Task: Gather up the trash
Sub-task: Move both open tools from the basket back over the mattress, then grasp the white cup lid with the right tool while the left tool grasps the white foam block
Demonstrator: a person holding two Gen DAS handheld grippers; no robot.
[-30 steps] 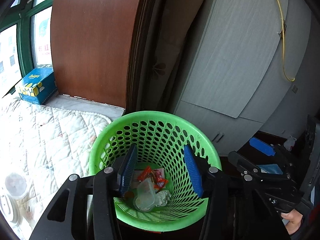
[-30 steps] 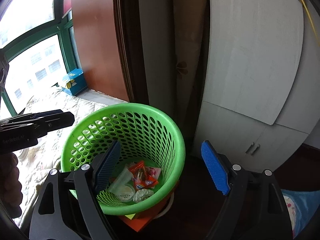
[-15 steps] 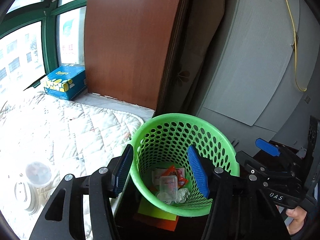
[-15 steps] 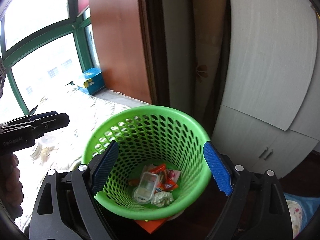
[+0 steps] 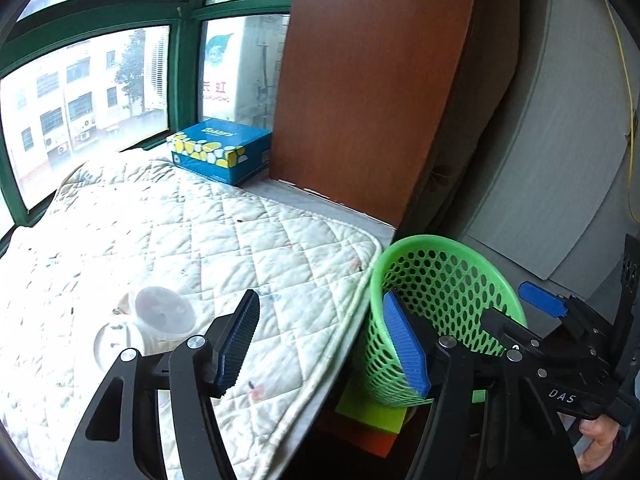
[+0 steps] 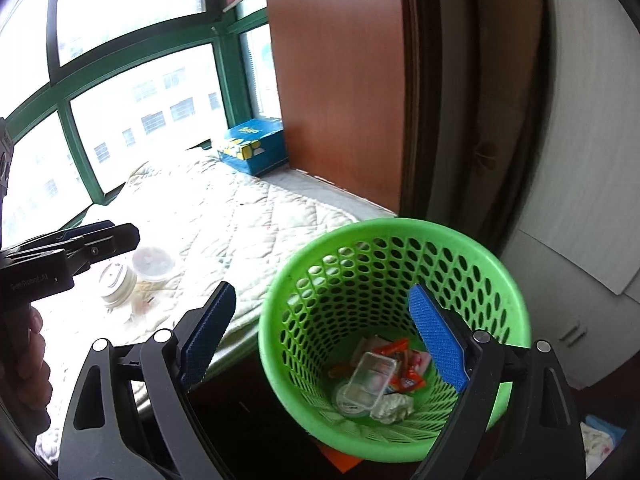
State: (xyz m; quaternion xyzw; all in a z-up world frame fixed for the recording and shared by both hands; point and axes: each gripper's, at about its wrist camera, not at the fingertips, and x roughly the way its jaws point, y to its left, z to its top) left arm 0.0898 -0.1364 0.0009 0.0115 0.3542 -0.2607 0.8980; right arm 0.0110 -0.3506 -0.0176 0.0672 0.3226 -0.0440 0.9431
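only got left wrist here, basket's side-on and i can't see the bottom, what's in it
observer: A clear plastic box, a crumpled tissue and red wrappers lie on the bottom of the green basket.
operator: right hand-held gripper carrying anything
observer: No. The right hand-held gripper is open with nothing between its jaws. One finger is over the basket's inside, the other outside its rim.
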